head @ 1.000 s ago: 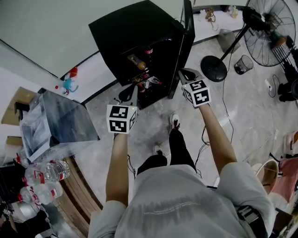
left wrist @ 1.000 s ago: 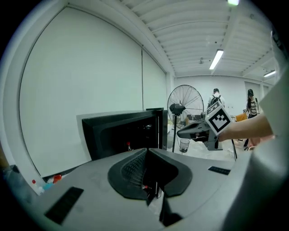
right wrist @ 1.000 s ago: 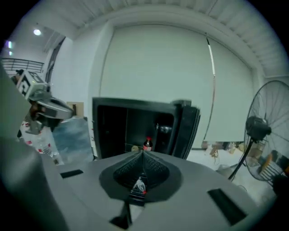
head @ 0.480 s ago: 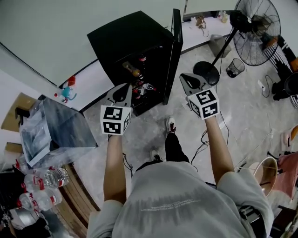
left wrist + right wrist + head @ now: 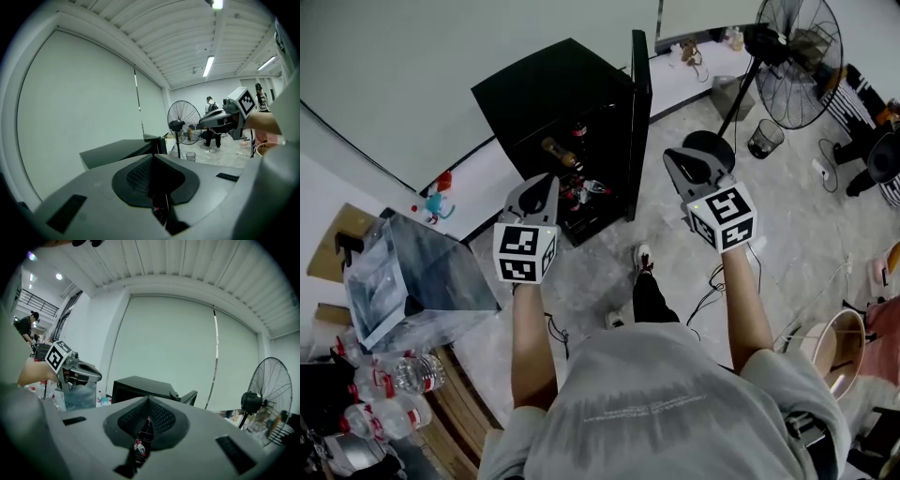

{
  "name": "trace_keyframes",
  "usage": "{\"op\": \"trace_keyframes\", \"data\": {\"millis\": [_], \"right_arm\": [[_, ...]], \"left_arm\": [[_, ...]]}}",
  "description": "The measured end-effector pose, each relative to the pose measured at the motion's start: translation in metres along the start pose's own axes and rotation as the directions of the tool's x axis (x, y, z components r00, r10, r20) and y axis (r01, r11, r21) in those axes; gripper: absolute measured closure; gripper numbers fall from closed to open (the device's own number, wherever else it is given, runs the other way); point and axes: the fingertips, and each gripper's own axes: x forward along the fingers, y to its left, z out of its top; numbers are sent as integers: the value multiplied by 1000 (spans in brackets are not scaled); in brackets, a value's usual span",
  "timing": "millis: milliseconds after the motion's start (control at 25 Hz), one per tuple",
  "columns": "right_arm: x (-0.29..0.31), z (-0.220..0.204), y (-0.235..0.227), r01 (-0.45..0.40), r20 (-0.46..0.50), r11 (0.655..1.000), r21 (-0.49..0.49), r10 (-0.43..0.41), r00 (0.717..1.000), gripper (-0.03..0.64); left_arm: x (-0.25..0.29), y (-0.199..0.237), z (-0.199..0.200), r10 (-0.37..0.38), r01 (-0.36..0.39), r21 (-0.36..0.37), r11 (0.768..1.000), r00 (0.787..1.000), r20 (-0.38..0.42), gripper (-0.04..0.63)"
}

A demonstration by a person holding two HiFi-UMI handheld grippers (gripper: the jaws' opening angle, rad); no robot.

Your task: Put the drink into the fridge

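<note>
Left gripper (image 5: pixel 546 185): held out forward on the person's left, jaws closed tip to tip, nothing between them.
Right gripper (image 5: pixel 680 161): held out alongside, well apart from the left one, jaws likewise pressed together and empty.
Left arm (image 5: pixel 531 337): bare forearm, stretched straight ahead.
Right arm (image 5: pixel 744 300): bare forearm, extended forward, angled slightly outward.

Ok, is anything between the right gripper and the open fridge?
No. In the head view only bare grey floor separates the right gripper from the fridge, whose door stands open.
</note>
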Motion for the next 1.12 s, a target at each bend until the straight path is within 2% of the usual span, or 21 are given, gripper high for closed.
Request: {"op": "trace_keyframes", "data": {"millis": [400, 680, 1120], "right_arm": [[-9, 12, 7, -17, 30, 1000, -25, 18, 999, 617], [-7, 16, 5, -28, 35, 999, -40, 29, 999, 617], [-7, 11, 3, -24, 28, 999, -33, 25, 999, 617]], "left_arm": [[-17, -8, 25, 4, -5, 8, 1000, 999, 54, 580], [-14, -12, 31, 5, -7, 23, 1000, 998, 58, 580], [-9, -15, 21, -10, 10, 3, 1000, 999, 41, 580]]}}
